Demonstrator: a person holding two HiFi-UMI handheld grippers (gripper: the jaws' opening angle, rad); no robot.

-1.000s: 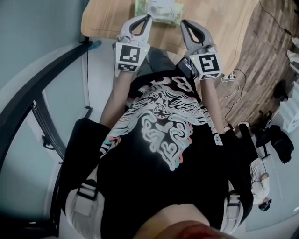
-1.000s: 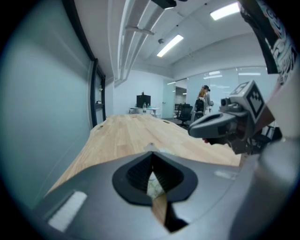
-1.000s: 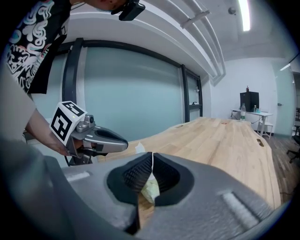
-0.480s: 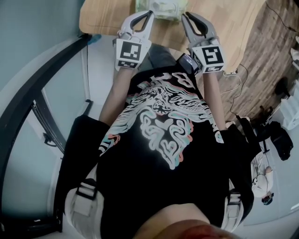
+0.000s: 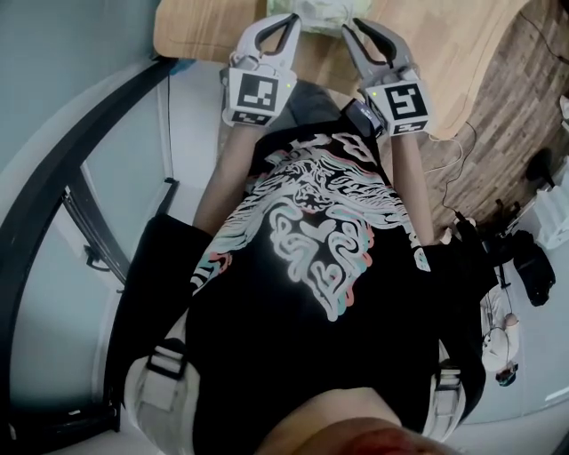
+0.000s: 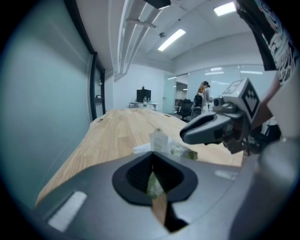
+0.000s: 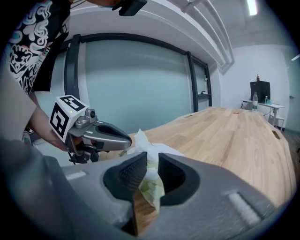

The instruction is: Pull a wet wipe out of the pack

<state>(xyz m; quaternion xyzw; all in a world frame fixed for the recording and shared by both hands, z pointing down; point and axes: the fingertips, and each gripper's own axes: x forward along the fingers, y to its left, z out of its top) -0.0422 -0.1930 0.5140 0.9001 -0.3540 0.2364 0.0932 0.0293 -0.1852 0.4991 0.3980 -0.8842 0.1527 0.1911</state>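
Wooden table point(image 5: 444, 49) carries wipe pack point(image 5: 318, 11), 1 wipe point(image 7: 139, 138) sticking up.

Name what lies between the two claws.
The wet wipe pack lies between the left claw and the right claw, whose jaws have just been opening with nothing gripped; head view shows it.

Pale wooden tabletop point(image 7: 225, 136): visible grain, smooth, low sheen.
Pale green wet wipe pack point(image 6: 182, 151): thin plastic film, glossy, crinkled.
White wet wipe point(image 7: 139, 140): soft cloth-like sheet, matt, crumpled.
Left hand-held gripper point(image 6: 151, 164), right hand-held gripper point(image 7: 151, 169): grey moulded plastic, smooth matt; black pads point(image 7: 131, 172) finely ribbed.
Black T-shirt point(image 5: 267, 355): matt cloth, printed pattern.
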